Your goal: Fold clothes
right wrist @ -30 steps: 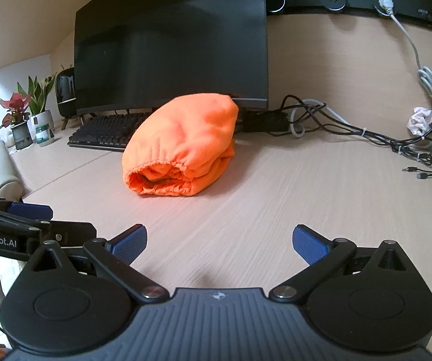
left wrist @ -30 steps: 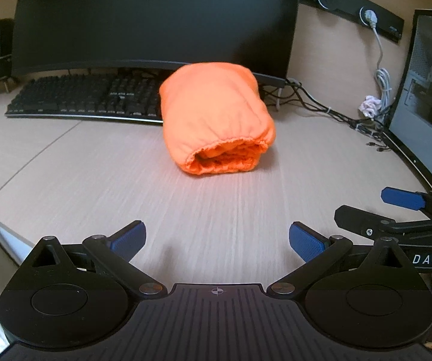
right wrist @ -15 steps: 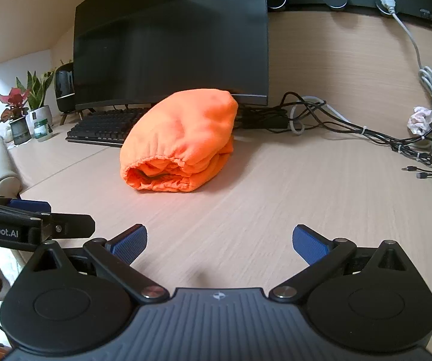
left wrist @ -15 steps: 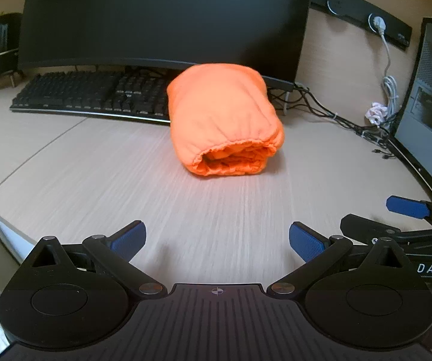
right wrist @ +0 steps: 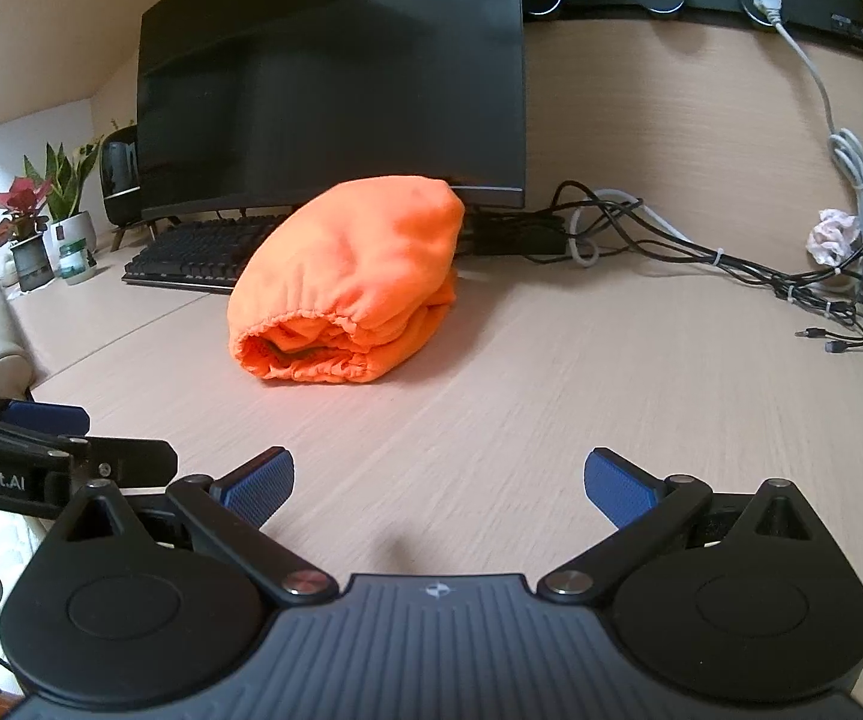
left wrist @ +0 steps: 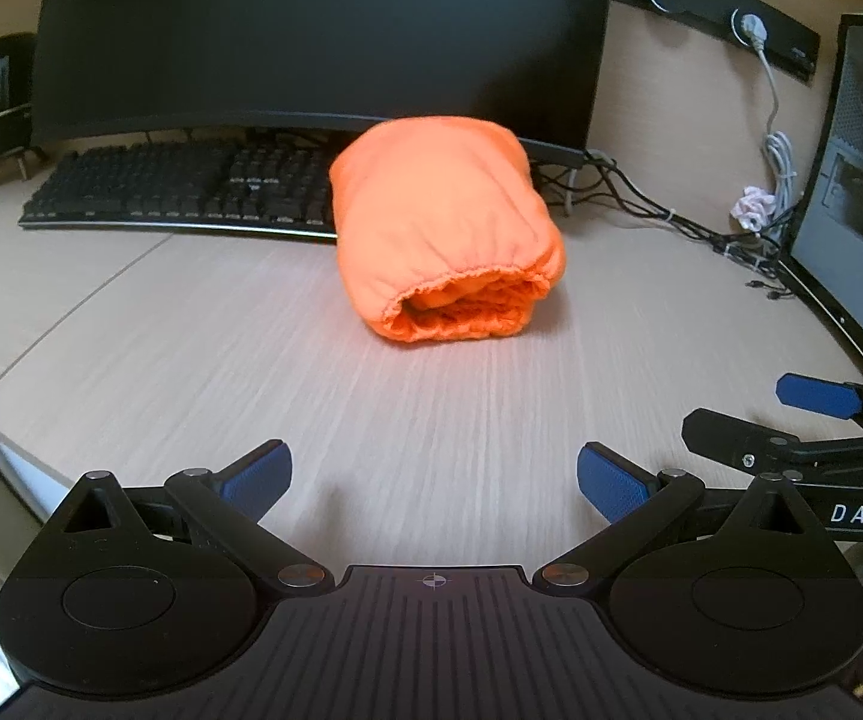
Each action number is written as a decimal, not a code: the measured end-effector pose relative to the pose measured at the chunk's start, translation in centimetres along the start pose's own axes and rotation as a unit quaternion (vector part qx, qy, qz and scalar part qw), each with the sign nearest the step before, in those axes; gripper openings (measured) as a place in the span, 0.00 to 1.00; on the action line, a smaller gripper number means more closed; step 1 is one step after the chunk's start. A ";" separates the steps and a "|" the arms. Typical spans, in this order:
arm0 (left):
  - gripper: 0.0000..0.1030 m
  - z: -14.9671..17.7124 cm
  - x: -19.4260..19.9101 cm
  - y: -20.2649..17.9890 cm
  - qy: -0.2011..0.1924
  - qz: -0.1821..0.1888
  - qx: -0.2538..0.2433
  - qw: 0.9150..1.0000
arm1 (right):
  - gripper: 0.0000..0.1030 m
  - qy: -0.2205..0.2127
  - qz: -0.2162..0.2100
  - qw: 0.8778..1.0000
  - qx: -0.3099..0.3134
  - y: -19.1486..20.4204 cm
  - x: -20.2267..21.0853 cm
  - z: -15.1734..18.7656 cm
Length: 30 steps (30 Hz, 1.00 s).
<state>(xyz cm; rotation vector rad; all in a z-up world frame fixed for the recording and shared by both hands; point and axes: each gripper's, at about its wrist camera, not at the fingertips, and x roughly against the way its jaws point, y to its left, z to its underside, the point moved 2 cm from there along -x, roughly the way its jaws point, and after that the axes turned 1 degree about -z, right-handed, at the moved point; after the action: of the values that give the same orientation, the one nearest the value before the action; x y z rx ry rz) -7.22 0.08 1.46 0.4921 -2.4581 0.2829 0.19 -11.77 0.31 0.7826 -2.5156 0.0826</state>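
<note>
An orange garment lies folded into a thick bundle on the light wooden desk, its elastic hem facing me. It also shows in the right wrist view. My left gripper is open and empty, well short of the bundle near the desk's front. My right gripper is open and empty too, also short of the bundle. The right gripper shows at the right edge of the left wrist view; the left one shows at the left of the right wrist view.
A large black monitor and a black keyboard stand behind the bundle. Cables and a crumpled paper lie at the back right. A second screen stands at the right. Potted plants stand far left.
Both grippers have drifted slightly, so the bundle sits a bit more to the right in both views. The jaws stay open and the garment has not moved.
</note>
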 end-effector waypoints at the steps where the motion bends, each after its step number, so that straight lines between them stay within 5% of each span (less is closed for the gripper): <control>1: 1.00 -0.1 0.0 0.1 -0.001 0.001 -0.001 1.000 | 1.00 0.000 -0.001 1.000 0.001 0.0 0.0 0.0; 30: 1.00 0.2 -0.2 0.6 0.009 0.000 0.011 1.000 | 1.00 0.007 -0.008 1.000 0.004 0.0 -0.1 0.2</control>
<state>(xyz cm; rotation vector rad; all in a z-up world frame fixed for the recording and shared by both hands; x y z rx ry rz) -7.42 0.66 1.10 0.4967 -2.4393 0.3130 0.20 -11.79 0.10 0.8026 -2.4965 0.0928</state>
